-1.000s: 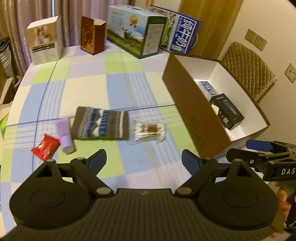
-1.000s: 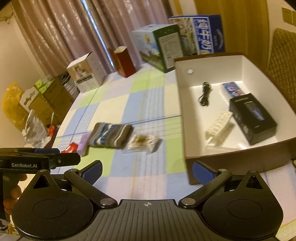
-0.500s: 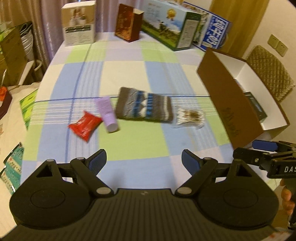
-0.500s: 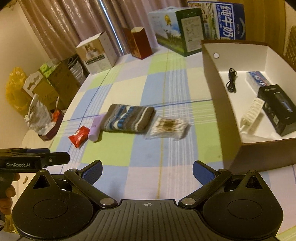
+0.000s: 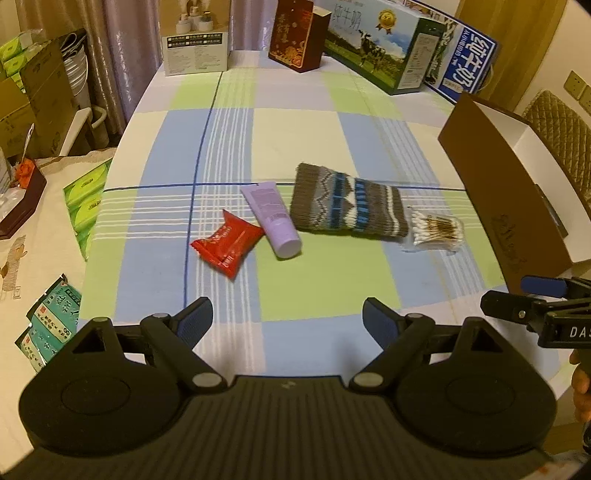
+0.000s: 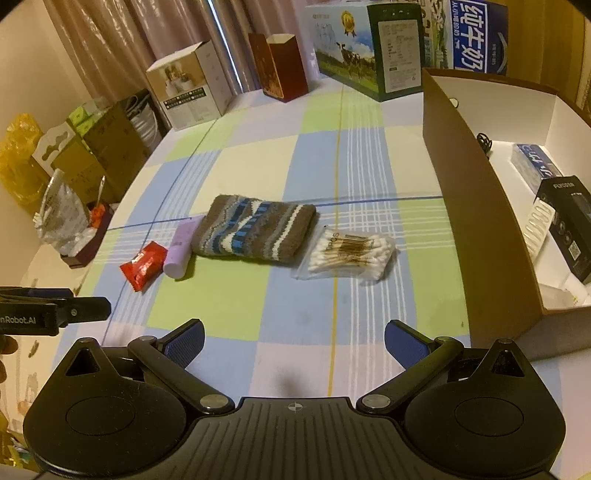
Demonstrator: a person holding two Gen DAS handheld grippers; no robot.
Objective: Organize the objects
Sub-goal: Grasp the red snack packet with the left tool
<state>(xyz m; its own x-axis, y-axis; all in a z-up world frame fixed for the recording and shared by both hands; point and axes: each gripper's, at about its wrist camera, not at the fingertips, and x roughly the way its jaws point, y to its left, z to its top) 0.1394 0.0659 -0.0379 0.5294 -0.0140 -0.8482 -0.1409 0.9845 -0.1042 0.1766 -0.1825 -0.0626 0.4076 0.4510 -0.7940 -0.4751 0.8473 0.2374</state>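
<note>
On the checked tablecloth [image 5: 236, 140] four loose things lie in a row. Farthest left is a red foil sachet [image 5: 226, 242] with small pale print too fine to read; touching its corner is a lilac tube [image 5: 271, 218], cap toward the camera, its label unreadable. Next comes a brown knitted pouch [image 5: 347, 202] banded in blue and white zigzags, and just beside it a clear bag of cotton swabs [image 5: 436, 230] with wooden stems. At the right stands a brown cardboard box [image 6: 476, 206], white inside, holding a black carton marked "FLYCO" [image 6: 569, 225], a blue packet and a black cable. At the table's far edge a blue case [image 6: 478, 35] bears large white Chinese characters beside a green case with a cow picture [image 6: 365, 48]. The left gripper [image 5: 286, 321], its handle lettered "GenRobot.AI" in the right wrist view, hovers with jaws wide and empty; the right gripper [image 6: 293, 338] likewise gapes, holding nothing.
</note>
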